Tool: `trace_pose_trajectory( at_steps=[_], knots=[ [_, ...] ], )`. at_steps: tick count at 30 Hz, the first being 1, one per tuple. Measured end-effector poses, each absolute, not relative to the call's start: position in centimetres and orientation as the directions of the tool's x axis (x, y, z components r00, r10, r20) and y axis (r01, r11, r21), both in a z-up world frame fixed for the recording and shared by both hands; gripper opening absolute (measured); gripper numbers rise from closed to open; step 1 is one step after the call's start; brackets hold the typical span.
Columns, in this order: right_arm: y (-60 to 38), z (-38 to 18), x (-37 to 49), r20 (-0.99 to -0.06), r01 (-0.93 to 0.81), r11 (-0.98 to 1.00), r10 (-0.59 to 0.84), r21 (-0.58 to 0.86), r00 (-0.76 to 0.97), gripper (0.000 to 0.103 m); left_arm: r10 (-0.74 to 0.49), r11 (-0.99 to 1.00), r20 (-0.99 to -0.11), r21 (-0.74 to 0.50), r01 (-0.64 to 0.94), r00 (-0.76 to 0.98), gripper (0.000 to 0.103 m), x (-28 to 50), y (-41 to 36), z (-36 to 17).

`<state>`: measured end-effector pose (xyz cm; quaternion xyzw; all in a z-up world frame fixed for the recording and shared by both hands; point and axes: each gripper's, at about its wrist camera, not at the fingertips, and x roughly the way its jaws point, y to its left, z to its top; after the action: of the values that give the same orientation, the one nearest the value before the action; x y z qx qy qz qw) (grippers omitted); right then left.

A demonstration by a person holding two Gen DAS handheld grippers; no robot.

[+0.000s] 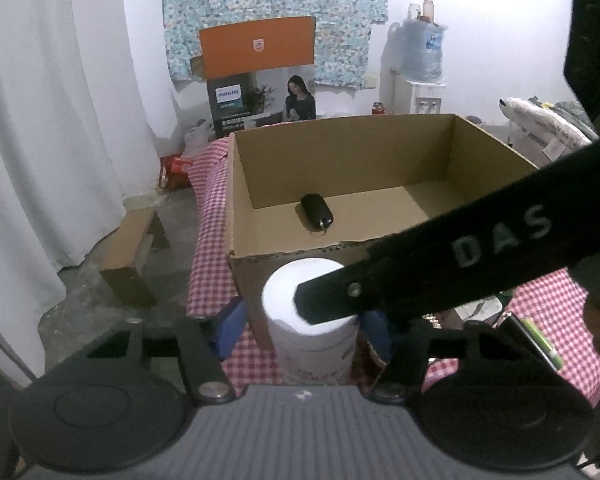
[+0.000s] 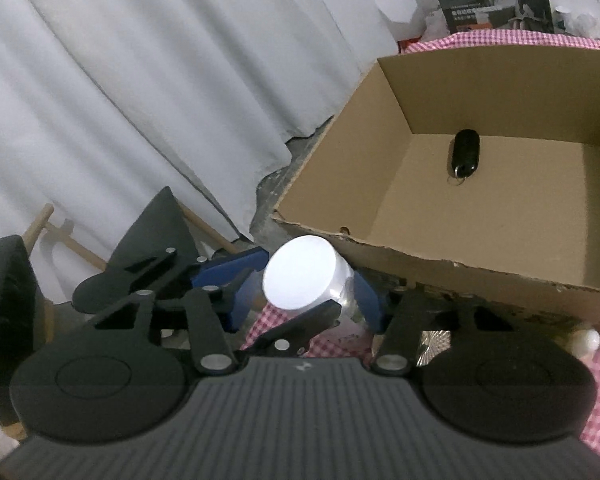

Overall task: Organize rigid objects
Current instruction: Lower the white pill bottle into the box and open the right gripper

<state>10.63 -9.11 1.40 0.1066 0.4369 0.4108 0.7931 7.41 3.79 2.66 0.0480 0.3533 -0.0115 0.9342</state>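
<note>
My left gripper (image 1: 302, 336) clamps one smooth white-lidded canister (image 1: 310, 320); right gripper's (image 2: 300, 300) state unclear (one glossy black fob (image 1: 317, 210) in corrugated box (image 1: 380, 156)).

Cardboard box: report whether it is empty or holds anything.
Not empty. The open cardboard box holds one item, a black key fob lying on its floor near the left wall; the remaining visible floor is bare.

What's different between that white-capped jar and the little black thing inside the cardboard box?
The white-lidded cylindrical jar is tall, pale and stands outside the open brown cardboard box, between blue fingers; the small black oval key fob is dark, low and lies flat on the box floor, untouched. The jar looks far bigger than the fob. Both are rigid items.
</note>
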Motion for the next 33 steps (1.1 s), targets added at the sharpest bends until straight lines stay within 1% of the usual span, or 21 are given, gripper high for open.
trace_pose_trajectory(
  at_steps=[1,3,9,13,18,22,25,29,33],
  knots=[
    [-8.9,1.2,10.8,-0.606,-0.558,0.639,0.745,0.529,0.278,0.047,0.012,0.995,-0.659,0.081,0.056,0.752,0.055,7.4,3.7,2.6],
    [-8.7,0.9,11.1,-0.61,-0.557,0.639,0.744,0.531,0.272,0.044,0.014,0.995,-0.657,0.082,0.053,0.754,0.055,7.4,3.6,2.5],
    [-8.6,0.7,11.2,-0.612,-0.555,0.637,0.745,0.534,0.266,0.04,0.018,0.995,-0.653,0.084,0.048,0.757,0.053,7.0,3.6,2.7],
    [-8.7,1.6,10.5,-0.601,-0.572,0.622,0.756,0.535,0.261,0.04,0.03,0.994,-0.635,0.097,0.041,0.772,0.053,5.8,3.2,3.9],
    [-9.1,3.7,9.4,-0.567,-0.605,0.587,0.783,0.538,0.256,0.04,0.046,0.995,-0.605,0.102,0.021,0.795,0.053,4.6,3.5,6.2],
    [-9.3,6.4,8.6,-0.523,-0.639,0.551,0.812,0.537,0.26,0.041,0.066,0.993,-0.563,0.116,0.0,0.824,0.053,3.8,3.6,8.8],
    [-9.6,8.5,8.3,-0.485,-0.66,0.522,0.834,0.54,0.264,0.042,0.087,0.989,-0.52,0.148,-0.011,0.85,0.053,3.4,3.3,10.8],
    [-10.0,11.1,8.6,-0.441,-0.688,0.5,0.852,0.526,0.282,0.042,0.096,0.985,-0.477,0.175,-0.013,0.874,0.053,4.0,2.9,13.0],
    [-10.6,13.1,9.9,-0.421,-0.695,0.503,0.854,0.514,0.306,0.042,0.088,0.983,-0.454,0.185,-0.003,0.887,0.053,5.9,2.5,14.4]
  ],
)
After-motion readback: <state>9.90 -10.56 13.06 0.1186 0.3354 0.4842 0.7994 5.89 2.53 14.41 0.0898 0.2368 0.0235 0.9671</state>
